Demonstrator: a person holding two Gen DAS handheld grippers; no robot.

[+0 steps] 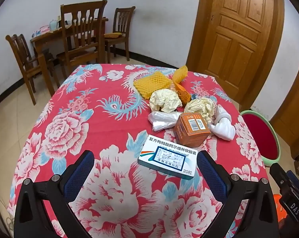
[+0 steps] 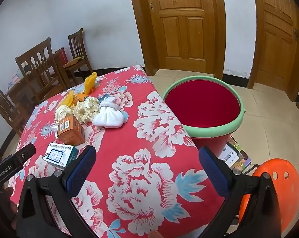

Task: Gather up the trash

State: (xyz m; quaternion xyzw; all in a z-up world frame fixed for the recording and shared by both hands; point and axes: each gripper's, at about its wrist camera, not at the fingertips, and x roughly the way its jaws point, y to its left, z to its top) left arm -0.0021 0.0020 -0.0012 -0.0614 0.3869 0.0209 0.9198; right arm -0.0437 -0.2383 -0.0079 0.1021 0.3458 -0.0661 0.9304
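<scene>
Two grippers, left gripper (image 1: 145, 170) and right gripper (image 2: 147, 168), hang over the table (image 1: 74, 103) with jaws spread wide, gripping nothing. Trash count: two paper wads (image 1: 165, 100), two yellow foam nets (image 1: 151, 84), one plastic bag (image 1: 162, 120), one orange box (image 1: 191, 130), one white sock bundle (image 1: 222, 125), one pill box (image 1: 168, 156). Pill box lies flat just ahead of the left gripper, long axis slanting across its jaws. One red bucket (image 2: 202, 103) stands off the table edge, ahead-right of the right gripper; bare cloth lies between.
</scene>
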